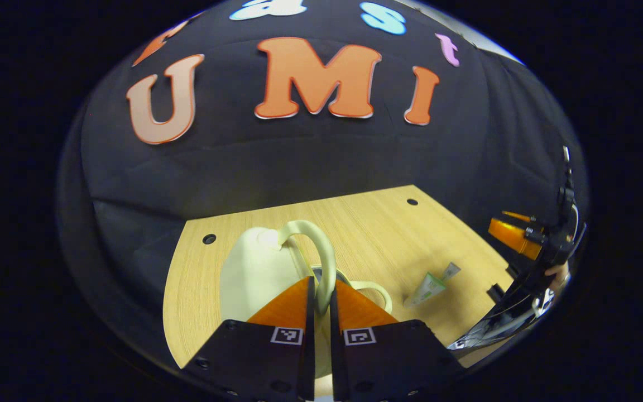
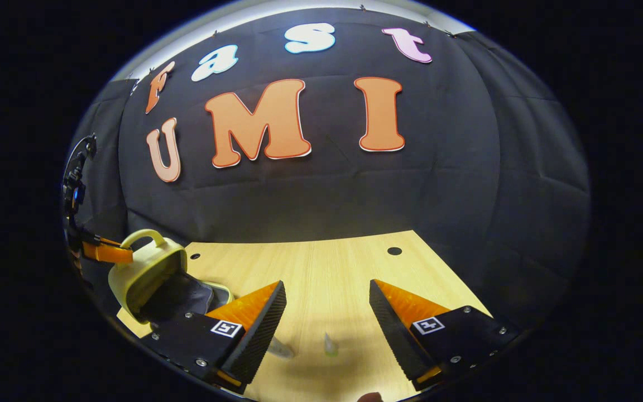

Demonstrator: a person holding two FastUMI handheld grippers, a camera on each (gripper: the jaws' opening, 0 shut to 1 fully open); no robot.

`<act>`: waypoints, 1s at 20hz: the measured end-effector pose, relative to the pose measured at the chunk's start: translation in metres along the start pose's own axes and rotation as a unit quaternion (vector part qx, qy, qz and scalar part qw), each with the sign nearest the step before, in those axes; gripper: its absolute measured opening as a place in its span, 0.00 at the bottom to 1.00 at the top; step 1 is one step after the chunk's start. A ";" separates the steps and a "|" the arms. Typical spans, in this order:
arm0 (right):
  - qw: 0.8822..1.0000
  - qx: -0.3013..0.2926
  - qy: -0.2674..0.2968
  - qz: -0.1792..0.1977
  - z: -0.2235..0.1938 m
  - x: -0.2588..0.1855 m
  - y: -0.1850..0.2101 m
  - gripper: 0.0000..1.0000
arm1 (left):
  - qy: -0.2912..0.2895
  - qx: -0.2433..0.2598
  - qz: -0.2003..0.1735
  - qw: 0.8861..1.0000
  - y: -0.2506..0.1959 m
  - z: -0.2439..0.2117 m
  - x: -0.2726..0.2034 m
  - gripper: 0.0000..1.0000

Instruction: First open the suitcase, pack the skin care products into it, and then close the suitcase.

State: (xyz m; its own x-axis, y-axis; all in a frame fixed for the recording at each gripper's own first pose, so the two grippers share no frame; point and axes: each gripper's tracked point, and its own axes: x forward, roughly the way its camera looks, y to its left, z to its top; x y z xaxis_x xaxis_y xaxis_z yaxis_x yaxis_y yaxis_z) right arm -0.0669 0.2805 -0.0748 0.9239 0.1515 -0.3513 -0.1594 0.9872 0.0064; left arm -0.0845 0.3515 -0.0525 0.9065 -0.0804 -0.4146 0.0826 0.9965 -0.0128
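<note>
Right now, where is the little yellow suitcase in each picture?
Left gripper view: the small pale-yellow suitcase with a curved handle sits low in the middle, just beyond the left gripper, whose jaws pinch its handle.
Right gripper view: it is far left, lid raised, dark lining showing.
Shared landmark: the light wooden table under it.

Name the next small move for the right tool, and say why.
Probably lower the right tool onto the tube lying on the table between its open fingers. The suitcase already stands open, its handle pinched by the left tool, so packing looks next.
</note>
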 end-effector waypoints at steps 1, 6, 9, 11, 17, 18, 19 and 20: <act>1.000 0.004 0.000 -0.002 0.001 -0.002 0.008 0.95 | -0.005 -0.016 -0.009 1.000 0.009 0.003 -0.005 0.12; 1.000 0.005 -0.004 -0.002 0.005 -0.007 0.052 0.95 | -0.016 -0.037 0.000 0.999 0.090 0.011 -0.035 0.12; 1.000 -0.010 -0.004 0.002 0.008 -0.007 0.078 0.95 | -0.016 -0.042 0.030 0.999 0.141 -0.001 -0.043 0.12; 1.000 -0.010 -0.003 0.010 0.009 -0.007 0.097 0.95 | -0.012 -0.044 0.049 0.998 0.178 -0.015 -0.055 0.06; 0.999 -0.020 0.005 0.024 0.008 -0.005 0.131 0.95 | 0.024 -0.103 0.098 0.989 0.266 -0.083 -0.051 0.03; 0.999 -0.022 0.009 0.026 0.007 -0.004 0.135 0.95 | 0.032 -0.118 0.102 0.987 0.278 -0.097 -0.050 0.05; 0.999 -0.023 0.011 0.026 0.006 -0.004 0.137 0.95 | 0.040 -0.133 0.106 0.985 0.287 -0.110 -0.048 0.04; 0.999 -0.025 0.012 0.026 0.006 -0.005 0.139 0.95 | 0.049 -0.151 0.109 0.981 0.298 -0.125 -0.047 0.05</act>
State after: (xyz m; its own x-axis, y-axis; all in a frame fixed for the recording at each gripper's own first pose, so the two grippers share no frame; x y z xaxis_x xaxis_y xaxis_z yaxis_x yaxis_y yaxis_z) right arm -0.0914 0.4175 -0.0662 0.9056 0.2007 -0.3736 -0.2248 0.9742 -0.0215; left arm -0.1538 0.6554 -0.1508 0.8436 0.1230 -0.5226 -0.2483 0.9524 -0.1766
